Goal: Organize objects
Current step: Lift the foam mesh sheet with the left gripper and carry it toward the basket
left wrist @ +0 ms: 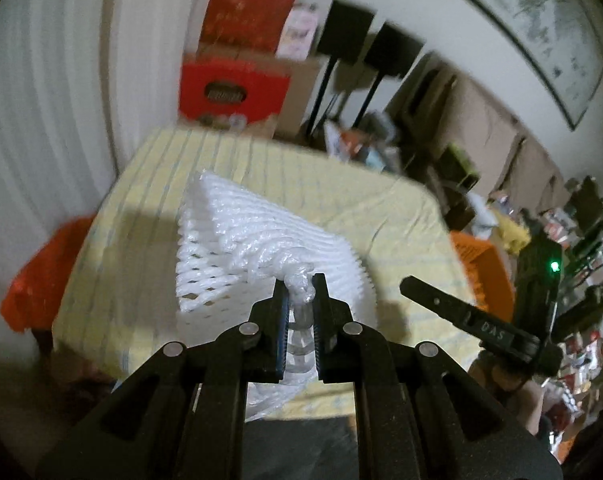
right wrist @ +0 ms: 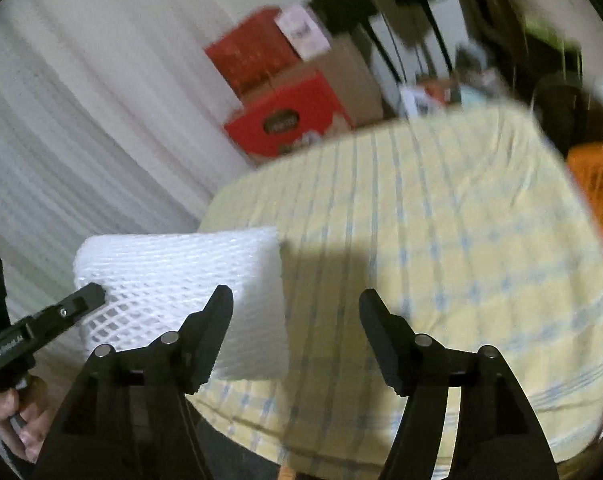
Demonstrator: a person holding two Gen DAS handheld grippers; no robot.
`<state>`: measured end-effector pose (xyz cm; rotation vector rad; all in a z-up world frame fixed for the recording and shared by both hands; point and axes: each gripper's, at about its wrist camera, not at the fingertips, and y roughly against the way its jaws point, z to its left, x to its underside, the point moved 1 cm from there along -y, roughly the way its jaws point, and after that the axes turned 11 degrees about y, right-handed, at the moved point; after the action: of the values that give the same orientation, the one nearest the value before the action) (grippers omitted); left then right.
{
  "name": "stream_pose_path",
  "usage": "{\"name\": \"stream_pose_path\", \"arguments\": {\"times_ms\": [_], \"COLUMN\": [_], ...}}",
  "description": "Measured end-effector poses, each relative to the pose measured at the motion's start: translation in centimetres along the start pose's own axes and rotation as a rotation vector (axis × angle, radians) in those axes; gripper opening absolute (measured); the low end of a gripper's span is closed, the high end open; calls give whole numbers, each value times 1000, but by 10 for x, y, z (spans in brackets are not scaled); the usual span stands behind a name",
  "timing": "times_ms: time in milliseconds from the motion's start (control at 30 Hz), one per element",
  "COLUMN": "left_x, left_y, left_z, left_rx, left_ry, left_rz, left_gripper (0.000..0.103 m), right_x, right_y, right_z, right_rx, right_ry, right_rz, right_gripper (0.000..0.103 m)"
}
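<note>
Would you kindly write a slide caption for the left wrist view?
Left gripper pinching a white foam net sleeve above the yellow striped tablecloth.

White foam net (diamond mesh); yellow cloth, blue stripes.

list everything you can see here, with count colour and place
foam net: 1, white, held above the table by the left gripper
table: 1, yellow cloth with blue stripes, centre
basket: 1, orange, at the table's right edge
red boxes: 2, stacked beyond the table by the wall
picture: 1, framed, on the right wall
left gripper: black, shut on the net's bunched end
right gripper: black, open, holding nothing, right of the net
</note>
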<state>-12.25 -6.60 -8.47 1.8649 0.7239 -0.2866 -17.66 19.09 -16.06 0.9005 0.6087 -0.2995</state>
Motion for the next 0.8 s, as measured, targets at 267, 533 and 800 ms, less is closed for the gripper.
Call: {"name": "stream_pose_path", "arguments": {"times_ms": [267, 533, 800], "left_x": [24, 32, 40], "left_y": [-27, -36, -51], "left_z": [22, 30, 35], "left_rx": [-99, -77, -127], "left_ry": [-2, 2, -26], "left_rz": [96, 134, 145], "left_gripper": [10, 10, 10], "right_x": [19, 20, 32], "right_y": [-47, -67, -74], "right_z": [13, 43, 55], "right_rx": [-10, 97, 202], "right_ry": [53, 205, 269], "right_rz": [141, 162, 115], "right_gripper": [68, 80, 23]}}
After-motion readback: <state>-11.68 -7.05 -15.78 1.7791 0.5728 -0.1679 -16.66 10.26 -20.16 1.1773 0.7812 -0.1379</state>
